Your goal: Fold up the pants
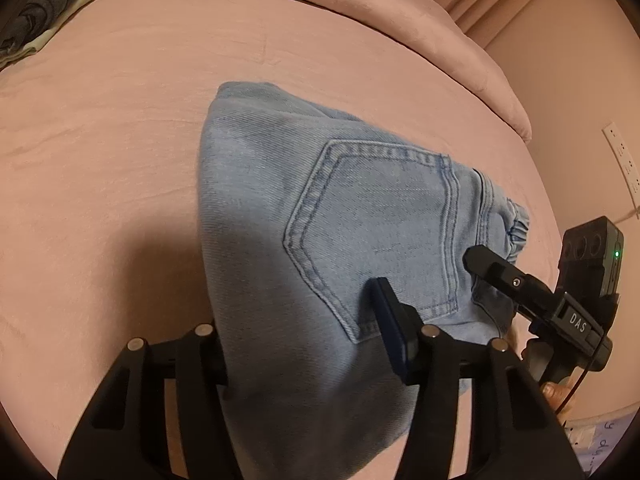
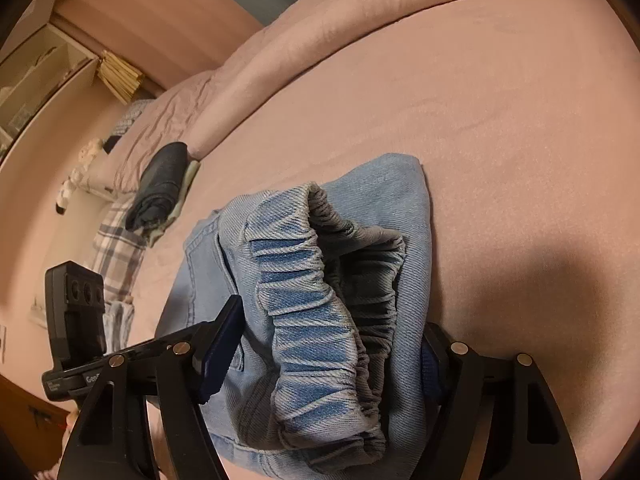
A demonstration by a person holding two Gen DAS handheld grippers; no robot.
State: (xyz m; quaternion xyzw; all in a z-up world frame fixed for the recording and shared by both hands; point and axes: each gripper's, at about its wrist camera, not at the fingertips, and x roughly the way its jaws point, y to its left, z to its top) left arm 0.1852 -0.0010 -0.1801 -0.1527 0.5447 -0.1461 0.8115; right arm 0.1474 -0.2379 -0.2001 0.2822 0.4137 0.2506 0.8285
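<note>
**Folded jeans gripped at the near edge of a pink bed**

A pair of light blue denim pants (image 1: 320, 216) lies folded into a compact bundle on a pink bed (image 1: 120, 140), close to its near edge. A stitched back pocket (image 1: 376, 232) faces up.

The left gripper (image 1: 304, 320) has its fingers spread around the near end of the bundle — denim fills the gap between them and hides one finger, so a firm pinch cannot be confirmed.

The right gripper (image 2: 332, 344) straddles the gathered elastic waistband (image 2: 320, 320), one blue-padded finger on each side and the cloth bunched thickly between them — it appears to hold the pants there. In the left wrist view, this gripper's tip rests on the denim beside the pocket.

A dark folded garment (image 2: 160, 184) sits on a pale cloth at the far left edge of the bed, beside a raised pink duvet (image 2: 360, 20).
</note>
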